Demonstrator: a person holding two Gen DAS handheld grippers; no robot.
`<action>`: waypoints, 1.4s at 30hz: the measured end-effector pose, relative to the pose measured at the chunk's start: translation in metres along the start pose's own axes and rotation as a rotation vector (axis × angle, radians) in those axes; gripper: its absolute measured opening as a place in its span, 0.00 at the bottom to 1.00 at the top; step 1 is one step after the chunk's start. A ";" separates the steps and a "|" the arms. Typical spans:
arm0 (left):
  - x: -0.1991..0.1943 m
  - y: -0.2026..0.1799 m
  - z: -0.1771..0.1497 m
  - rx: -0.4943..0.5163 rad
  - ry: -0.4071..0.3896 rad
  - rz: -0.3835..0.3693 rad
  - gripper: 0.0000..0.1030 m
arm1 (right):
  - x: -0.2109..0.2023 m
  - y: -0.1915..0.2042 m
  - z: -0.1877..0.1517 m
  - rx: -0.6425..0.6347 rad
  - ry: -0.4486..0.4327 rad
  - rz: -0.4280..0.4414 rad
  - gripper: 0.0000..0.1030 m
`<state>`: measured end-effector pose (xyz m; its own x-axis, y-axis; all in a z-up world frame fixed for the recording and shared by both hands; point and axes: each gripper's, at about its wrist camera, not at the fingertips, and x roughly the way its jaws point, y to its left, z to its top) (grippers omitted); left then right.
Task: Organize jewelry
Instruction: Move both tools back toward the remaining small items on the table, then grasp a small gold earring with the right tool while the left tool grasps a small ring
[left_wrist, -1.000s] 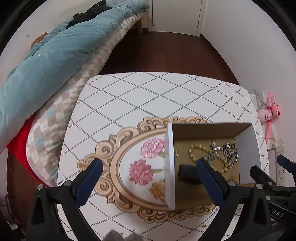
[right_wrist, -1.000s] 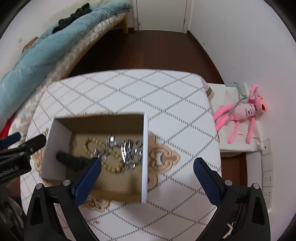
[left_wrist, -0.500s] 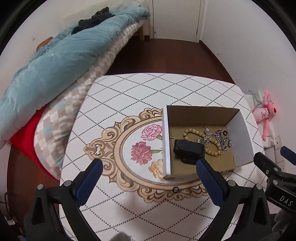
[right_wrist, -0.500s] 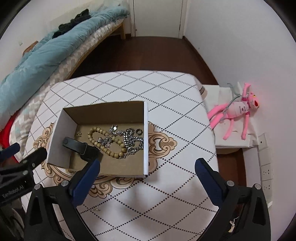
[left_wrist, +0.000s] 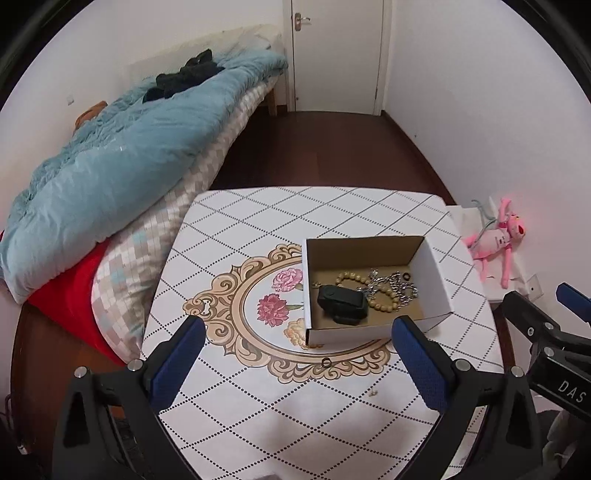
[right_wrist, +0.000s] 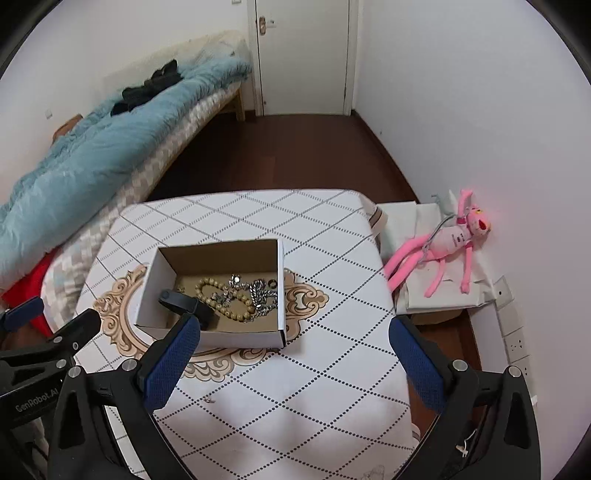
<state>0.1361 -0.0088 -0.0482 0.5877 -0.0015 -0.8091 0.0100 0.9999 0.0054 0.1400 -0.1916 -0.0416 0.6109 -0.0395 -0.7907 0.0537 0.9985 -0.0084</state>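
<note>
I count one open cardboard box (left_wrist: 373, 291) on the table (left_wrist: 295, 221), sitting over the right part of the table's flowered medallion. Inside the box I see one bead bracelet (right_wrist: 221, 301), one tangle of silver chain (right_wrist: 260, 291), one small dark ring (right_wrist: 272, 283) at the far right corner, and one black device (left_wrist: 341, 302) at the box's left side, nearest the front wall. Outside the box, just in front of its near wall, one more dark ring (left_wrist: 325, 362) lies on the table, and farther forward from the box a single tiny piece (right_wrist: 209, 400) that I cannot identify.

Both tongs hang above the near edge of the table, well short of the box. My left tongs (left_wrist: 295, 354) are spread wide and hold nothing. My right tongs (right_wrist: 293, 350) are likewise spread wide and empty, with the left blue pad (right_wrist: 173, 363) overlapping the box's front wall in that view. Each tool shows at the edge of the other camera, so the two sit side by side, level with each other.
</note>
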 end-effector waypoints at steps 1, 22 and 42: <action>-0.003 0.000 0.000 -0.002 -0.003 -0.003 1.00 | -0.005 0.000 0.000 0.002 -0.008 0.002 1.00; 0.059 0.040 -0.066 -0.015 0.178 0.189 1.00 | 0.055 0.031 -0.074 0.030 0.201 0.151 0.96; 0.105 0.058 -0.092 -0.021 0.277 0.218 1.00 | 0.111 0.079 -0.121 -0.025 0.208 0.204 0.09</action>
<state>0.1242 0.0502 -0.1865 0.3329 0.2120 -0.9188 -0.1094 0.9765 0.1856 0.1161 -0.1129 -0.2040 0.4315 0.1683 -0.8863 -0.0750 0.9857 0.1506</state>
